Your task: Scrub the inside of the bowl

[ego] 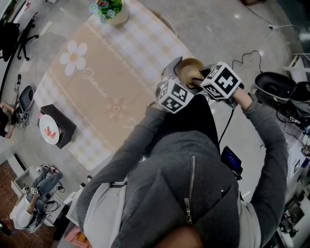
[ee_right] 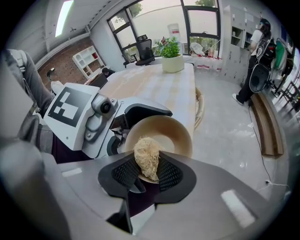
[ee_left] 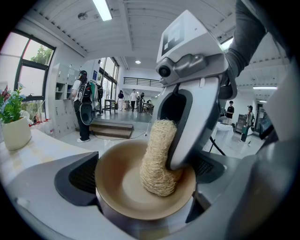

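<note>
A tan bowl (ee_left: 121,183) (ee_right: 171,132) (ego: 189,64) is held in the air off the table's edge, clamped at its rim between the jaws of my left gripper (ee_left: 140,187) (ego: 173,92). My right gripper (ee_right: 146,172) (ego: 220,80) is shut on a pale fibrous loofah scrubber (ee_right: 146,157) (ee_left: 157,159). The scrubber's lower end presses into the bowl's inner wall on the right side. In the head view the two grippers meet over the bowl, hiding most of it.
A table with a beige flower-print runner (ego: 104,82) lies to the left, with a potted plant (ego: 110,10) at its far end. A black box with a white plate (ego: 54,127) sits beside it. People stand in the hall behind (ee_left: 83,105).
</note>
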`<state>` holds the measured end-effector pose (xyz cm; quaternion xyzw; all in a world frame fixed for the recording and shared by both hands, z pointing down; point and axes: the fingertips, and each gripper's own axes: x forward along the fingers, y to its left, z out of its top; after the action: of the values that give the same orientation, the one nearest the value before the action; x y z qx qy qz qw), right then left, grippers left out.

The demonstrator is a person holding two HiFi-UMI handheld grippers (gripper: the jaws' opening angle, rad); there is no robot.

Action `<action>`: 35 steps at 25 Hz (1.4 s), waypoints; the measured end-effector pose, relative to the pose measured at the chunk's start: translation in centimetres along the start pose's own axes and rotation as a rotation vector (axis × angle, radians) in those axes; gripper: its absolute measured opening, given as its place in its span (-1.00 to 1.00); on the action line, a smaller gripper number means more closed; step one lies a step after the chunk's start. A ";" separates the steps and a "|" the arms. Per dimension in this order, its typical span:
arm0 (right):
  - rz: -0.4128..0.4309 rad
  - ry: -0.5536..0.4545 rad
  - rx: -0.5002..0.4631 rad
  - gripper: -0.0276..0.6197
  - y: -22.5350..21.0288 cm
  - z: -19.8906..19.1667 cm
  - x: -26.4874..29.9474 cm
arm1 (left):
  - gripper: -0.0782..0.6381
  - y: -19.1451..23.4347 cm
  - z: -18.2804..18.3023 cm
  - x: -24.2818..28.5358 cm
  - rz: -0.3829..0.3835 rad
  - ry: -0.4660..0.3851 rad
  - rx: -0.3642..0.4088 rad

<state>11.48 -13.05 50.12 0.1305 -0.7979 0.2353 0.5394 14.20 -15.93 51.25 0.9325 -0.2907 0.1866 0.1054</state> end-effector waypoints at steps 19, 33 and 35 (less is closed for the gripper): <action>0.063 -0.038 0.000 -0.62 0.7 0.8 0.6 | 0.88 0.1 -0.1 0.0 0.002 0.001 0.005; 0.085 -0.055 -0.006 -0.62 1.1 2.2 1.2 | 0.88 0.1 -0.2 -0.1 0.001 0.000 0.003; 0.087 -0.057 -0.006 -0.62 1.1 2.3 1.2 | 0.88 0.0 -0.2 -0.1 0.001 0.000 0.002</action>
<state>8.61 -13.24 50.29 0.1007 -0.8187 0.2525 0.5059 14.09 -15.85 51.36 0.9325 -0.2909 0.1869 0.1044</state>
